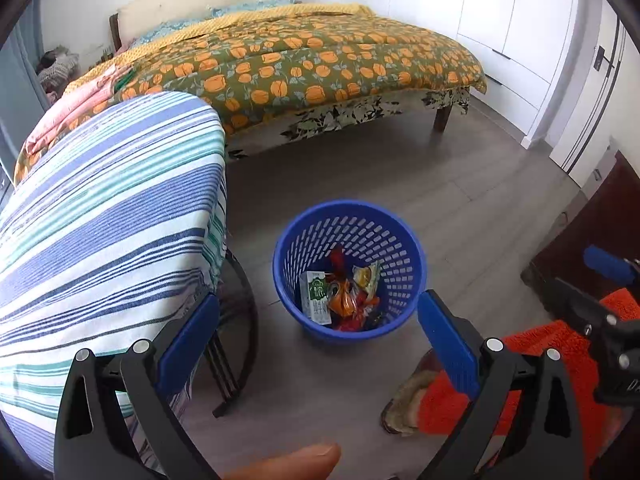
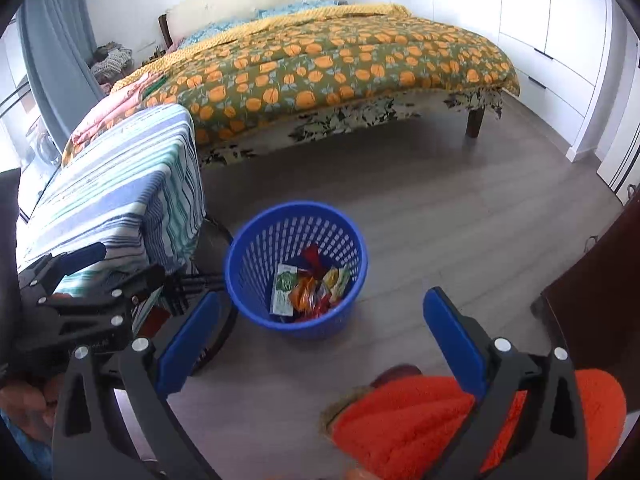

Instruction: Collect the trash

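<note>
A blue plastic mesh basket (image 1: 404, 240) stands on the grey floor; it also shows in the right wrist view (image 2: 248, 248). Inside lie a white-green milk carton (image 1: 314, 298) (image 2: 283, 290) and orange, red and yellow wrappers (image 1: 346, 302) (image 2: 316, 290). My left gripper (image 1: 318, 326) is open and empty, held above and in front of the basket. My right gripper (image 2: 320, 322) is open and empty, also above the basket's near side. The right gripper shows at the right edge of the left wrist view (image 1: 604, 280); the left one shows at left in the right wrist view (image 2: 80, 284).
A table with a blue, green and white striped cloth (image 1: 108, 216) (image 2: 120, 184) stands left of the basket, black metal legs (image 1: 232, 320) below. A bed with an orange-patterned quilt (image 1: 300, 60) is behind. White wardrobes (image 1: 500, 20) line the right wall. An orange slipper (image 2: 420, 420) is near.
</note>
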Demonstrator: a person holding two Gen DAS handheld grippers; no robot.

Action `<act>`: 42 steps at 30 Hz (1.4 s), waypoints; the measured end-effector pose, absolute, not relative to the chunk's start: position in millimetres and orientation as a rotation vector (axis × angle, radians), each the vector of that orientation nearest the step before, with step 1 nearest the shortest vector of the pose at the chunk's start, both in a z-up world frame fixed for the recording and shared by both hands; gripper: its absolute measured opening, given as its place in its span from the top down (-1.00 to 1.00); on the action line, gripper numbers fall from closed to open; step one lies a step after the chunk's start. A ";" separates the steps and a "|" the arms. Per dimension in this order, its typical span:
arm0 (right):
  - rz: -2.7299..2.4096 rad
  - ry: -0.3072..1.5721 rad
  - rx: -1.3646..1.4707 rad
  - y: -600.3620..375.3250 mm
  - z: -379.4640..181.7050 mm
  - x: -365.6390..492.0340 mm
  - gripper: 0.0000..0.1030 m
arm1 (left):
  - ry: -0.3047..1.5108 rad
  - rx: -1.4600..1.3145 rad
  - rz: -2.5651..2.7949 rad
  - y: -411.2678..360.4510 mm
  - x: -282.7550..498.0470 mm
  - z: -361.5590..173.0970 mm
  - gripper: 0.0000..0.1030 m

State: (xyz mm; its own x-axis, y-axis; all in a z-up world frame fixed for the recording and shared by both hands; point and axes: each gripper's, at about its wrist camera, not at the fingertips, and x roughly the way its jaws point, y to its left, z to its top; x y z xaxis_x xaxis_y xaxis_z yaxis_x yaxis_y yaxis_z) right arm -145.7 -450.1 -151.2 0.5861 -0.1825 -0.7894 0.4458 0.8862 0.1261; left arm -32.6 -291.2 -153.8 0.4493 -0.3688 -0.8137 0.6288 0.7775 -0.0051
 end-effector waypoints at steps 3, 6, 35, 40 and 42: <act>-0.375 0.879 0.330 -449.1 -154.7 -147.6 -0.91 | 0.920 0.315 -0.626 -291.0 -33.2 -155.0 -0.90; -0.373 0.884 0.332 -449.4 -156.5 -148.1 -0.91 | 0.928 0.313 -0.623 -291.1 -32.6 -155.8 -0.90; -0.365 0.908 0.314 -438.6 -158.8 -142.0 -0.91 | 0.945 0.324 -0.600 -290.0 -26.9 -159.9 -0.90; -0.365 0.909 0.314 -437.6 -158.8 -141.8 -0.91 | 0.949 0.323 -0.597 -287.2 -24.9 -162.5 -0.90; -0.365 0.910 0.312 -438.4 -158.5 -141.7 -0.91 | 0.951 0.323 -0.594 -287.1 -24.7 -163.2 -0.90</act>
